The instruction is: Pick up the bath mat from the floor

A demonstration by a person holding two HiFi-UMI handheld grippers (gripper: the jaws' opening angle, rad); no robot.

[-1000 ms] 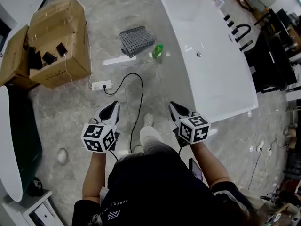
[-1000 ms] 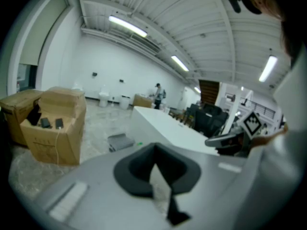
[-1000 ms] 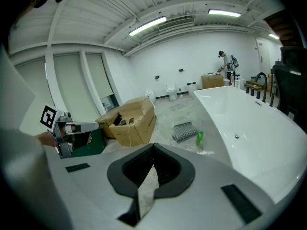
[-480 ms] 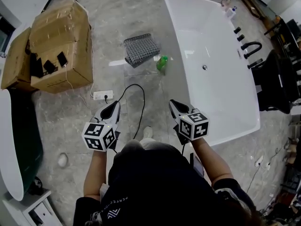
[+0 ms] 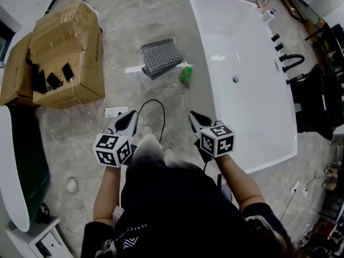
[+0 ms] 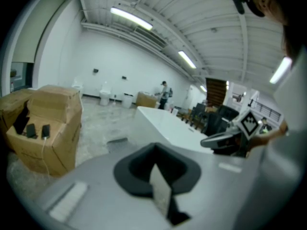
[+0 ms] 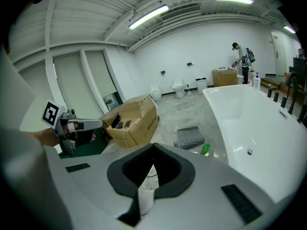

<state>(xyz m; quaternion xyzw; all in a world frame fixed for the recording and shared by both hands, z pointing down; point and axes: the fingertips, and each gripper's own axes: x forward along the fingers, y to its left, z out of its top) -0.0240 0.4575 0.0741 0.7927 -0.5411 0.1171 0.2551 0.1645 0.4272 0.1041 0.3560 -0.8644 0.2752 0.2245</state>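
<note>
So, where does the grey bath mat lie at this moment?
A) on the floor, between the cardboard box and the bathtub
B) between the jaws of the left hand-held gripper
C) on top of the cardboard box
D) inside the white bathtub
A: the head view shows the bath mat lying on the floor, with the cardboard box to its left and the bathtub to its right.

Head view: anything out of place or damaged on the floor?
The mat lies askew to the tub. A green bottle sits on the floor beside it. The cardboard box is dented, and a cable trails loose across the floor.
</note>
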